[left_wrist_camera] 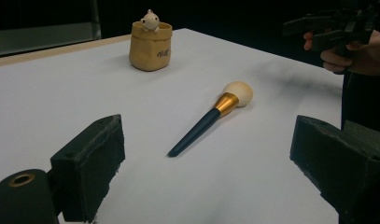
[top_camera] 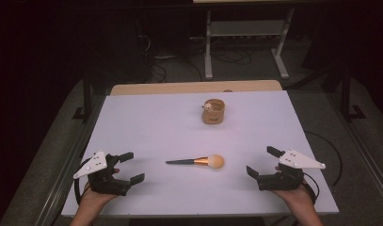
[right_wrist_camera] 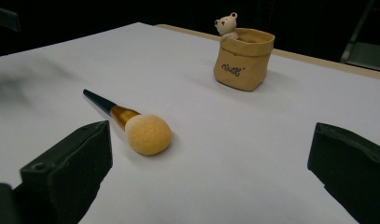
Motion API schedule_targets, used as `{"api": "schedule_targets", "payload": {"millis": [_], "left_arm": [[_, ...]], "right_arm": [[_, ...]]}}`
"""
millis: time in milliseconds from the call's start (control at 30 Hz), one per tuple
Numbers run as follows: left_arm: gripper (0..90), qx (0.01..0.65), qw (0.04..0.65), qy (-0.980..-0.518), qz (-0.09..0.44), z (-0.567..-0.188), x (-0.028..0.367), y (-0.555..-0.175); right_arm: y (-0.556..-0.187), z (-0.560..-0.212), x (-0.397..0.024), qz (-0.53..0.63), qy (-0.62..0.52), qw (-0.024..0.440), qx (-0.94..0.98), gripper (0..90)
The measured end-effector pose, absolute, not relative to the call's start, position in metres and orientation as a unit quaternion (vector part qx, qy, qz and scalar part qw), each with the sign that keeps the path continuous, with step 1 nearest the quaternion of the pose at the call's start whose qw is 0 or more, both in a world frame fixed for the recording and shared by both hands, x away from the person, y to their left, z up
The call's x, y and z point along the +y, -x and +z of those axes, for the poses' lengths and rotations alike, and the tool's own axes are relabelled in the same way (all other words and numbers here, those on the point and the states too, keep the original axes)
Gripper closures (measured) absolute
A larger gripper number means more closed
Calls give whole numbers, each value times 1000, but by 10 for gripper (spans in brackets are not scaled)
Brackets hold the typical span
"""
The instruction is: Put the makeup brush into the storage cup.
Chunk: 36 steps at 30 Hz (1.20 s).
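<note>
The left hand-held gripper (top_camera: 130, 167) and the right hand-held gripper (top_camera: 262, 161) rest at the near corners of the white worktop (top_camera: 147, 122), jaws spread wide, holding nothing. Between them lies a makeup brush (top_camera: 198, 162), dark handle, gold collar, round tan head pointing right. Farther back stands a tan bag-shaped pot (top_camera: 213, 112) with a small bear figure (right_wrist_camera: 226, 24); its dark script label is unreadable.

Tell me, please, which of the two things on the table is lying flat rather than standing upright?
The makeup brush lies flat between the grippers, dark handle and round tan head on the table. The tan bear pot stands upright farther back.
</note>
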<state>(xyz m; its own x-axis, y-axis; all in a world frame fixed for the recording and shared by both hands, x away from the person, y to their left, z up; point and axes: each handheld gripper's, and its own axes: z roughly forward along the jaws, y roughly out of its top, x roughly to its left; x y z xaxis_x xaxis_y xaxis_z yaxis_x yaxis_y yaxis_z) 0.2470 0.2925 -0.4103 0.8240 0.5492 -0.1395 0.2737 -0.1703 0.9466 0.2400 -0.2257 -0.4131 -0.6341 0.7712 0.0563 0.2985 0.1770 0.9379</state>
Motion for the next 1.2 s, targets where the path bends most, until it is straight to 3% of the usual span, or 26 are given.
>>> {"api": "schedule_targets", "payload": {"millis": [1200], "left_arm": [[97,250,586,-763,109,-401,278,-262]], "right_arm": [[-239,-410,-227,537,-360,226,729,0]]}}
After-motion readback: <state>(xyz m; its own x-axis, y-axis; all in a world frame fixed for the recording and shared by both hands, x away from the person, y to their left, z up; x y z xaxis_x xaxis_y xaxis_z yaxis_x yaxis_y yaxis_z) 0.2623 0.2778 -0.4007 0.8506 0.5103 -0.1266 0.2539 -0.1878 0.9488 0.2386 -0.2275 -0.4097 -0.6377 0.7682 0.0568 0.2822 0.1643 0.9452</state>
